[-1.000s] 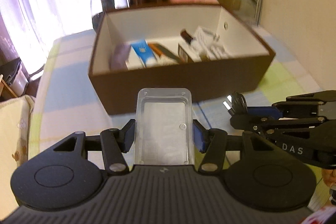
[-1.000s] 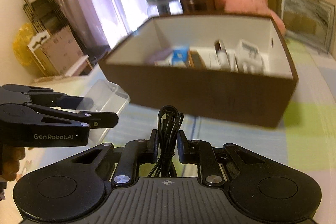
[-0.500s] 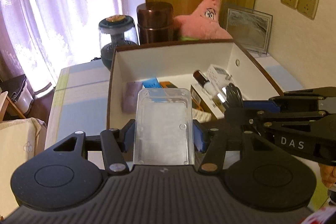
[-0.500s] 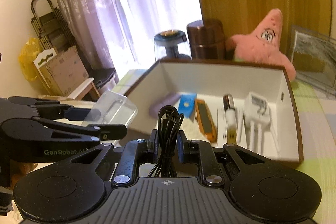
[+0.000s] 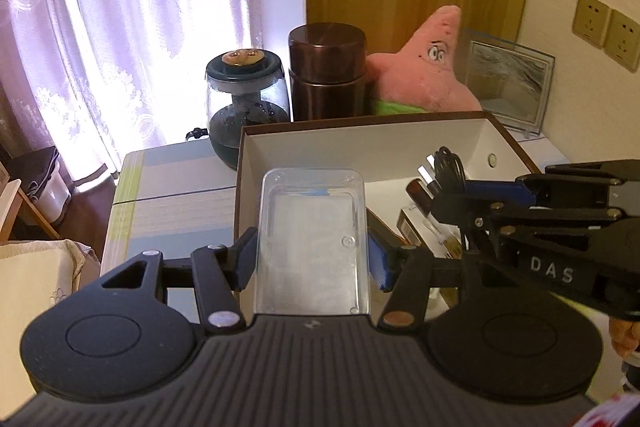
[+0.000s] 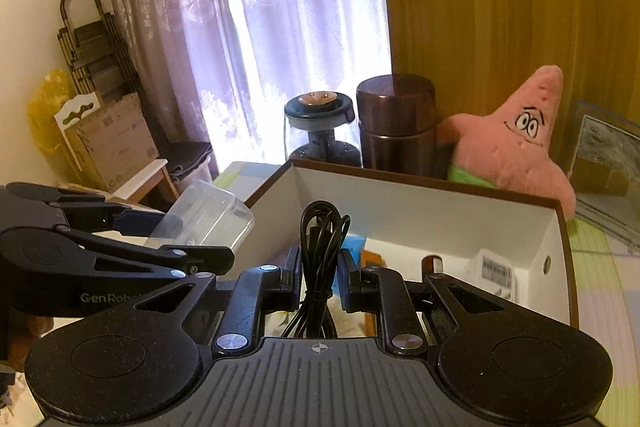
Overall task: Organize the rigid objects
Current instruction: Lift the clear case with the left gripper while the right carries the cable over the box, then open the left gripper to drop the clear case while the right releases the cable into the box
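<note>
While the box lies just ahead of and below both sets of fingers, each load should be lowered inside its walls before release. The left gripper clamps the clear case between its fingers; ease it onto bare floor. The right gripper, nearly closed, pinches the cable; drop it beside the bottle.

Left wrist view: looks close down its fingers into the brown white-lined open box, frame centre.
Right wrist view: faces the same box, lower right.
Shared: box, pink star plush toy.
</note>
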